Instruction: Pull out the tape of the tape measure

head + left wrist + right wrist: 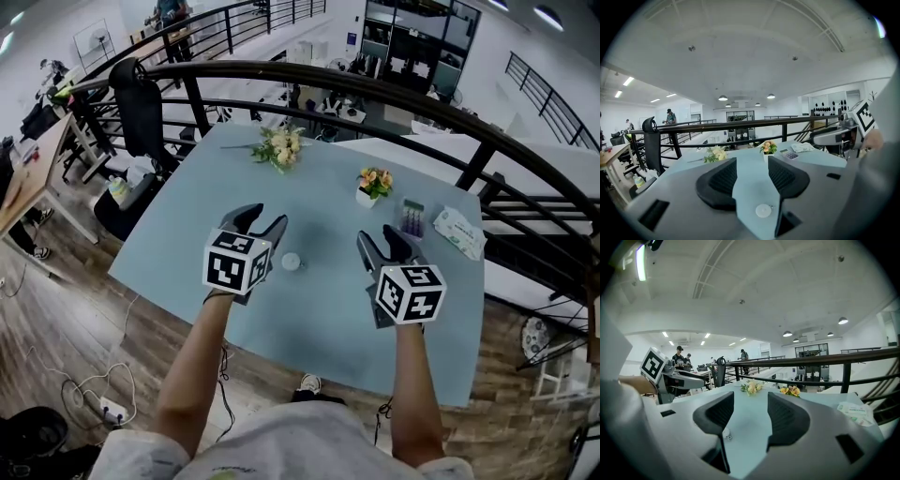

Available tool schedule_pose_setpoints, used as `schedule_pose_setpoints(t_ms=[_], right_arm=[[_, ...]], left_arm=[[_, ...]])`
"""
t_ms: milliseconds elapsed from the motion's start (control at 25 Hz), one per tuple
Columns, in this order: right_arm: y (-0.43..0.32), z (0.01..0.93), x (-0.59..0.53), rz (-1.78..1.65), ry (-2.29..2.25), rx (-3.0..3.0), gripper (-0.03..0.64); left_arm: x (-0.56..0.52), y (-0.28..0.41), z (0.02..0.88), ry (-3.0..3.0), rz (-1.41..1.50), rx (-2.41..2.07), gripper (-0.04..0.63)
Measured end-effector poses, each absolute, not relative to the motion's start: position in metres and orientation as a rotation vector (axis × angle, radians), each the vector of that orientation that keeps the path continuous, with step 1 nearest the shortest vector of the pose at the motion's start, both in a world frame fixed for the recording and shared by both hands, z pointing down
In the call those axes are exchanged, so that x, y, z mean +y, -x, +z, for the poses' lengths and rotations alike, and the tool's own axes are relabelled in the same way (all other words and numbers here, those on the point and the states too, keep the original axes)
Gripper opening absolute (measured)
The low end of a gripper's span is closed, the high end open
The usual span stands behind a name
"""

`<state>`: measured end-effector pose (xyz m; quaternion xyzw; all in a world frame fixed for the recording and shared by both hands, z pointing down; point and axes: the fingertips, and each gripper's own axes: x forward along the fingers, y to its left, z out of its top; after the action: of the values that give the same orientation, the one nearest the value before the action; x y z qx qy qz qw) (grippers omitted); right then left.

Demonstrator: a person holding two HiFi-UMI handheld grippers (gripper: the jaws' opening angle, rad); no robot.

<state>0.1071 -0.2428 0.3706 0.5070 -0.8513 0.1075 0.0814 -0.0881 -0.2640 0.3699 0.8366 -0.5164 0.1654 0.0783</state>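
The tape measure (291, 262) is a small round white case lying on the pale blue table (206, 187), between my two grippers. My left gripper (263, 222) hovers just left of it, jaws open and empty. In the left gripper view the tape measure (763, 210) shows low down, below the gap of the open left gripper (752, 168). My right gripper (382, 236) hangs to the right of the case, also open with nothing held. From the right gripper view, the tape measure (725, 432) peeks out beside the left finger of the right gripper (750, 404).
A loose flower bunch (278, 146) lies at the table's far side. A small white pot of orange flowers (374, 184), a calculator (412, 217) and a pack of wipes (459, 232) sit at the right. A black railing (375, 89) runs behind the table.
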Motion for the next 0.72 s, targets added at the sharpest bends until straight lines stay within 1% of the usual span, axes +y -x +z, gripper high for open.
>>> schedule_pose_setpoints(t_ms=[400, 720], right_arm=[[-0.112, 0.373, -0.263, 0.337, -1.455, -2.578, 0.207], [-0.117, 0.374, -0.268, 0.345, -1.489, -2.565, 0.207]], left_arm=[[-0.281, 0.082, 0.37, -2.467, 0.508, -1.583, 0.209], [-0.29, 0.078, 0.367, -2.496, 0.513, -1.565, 0.209]])
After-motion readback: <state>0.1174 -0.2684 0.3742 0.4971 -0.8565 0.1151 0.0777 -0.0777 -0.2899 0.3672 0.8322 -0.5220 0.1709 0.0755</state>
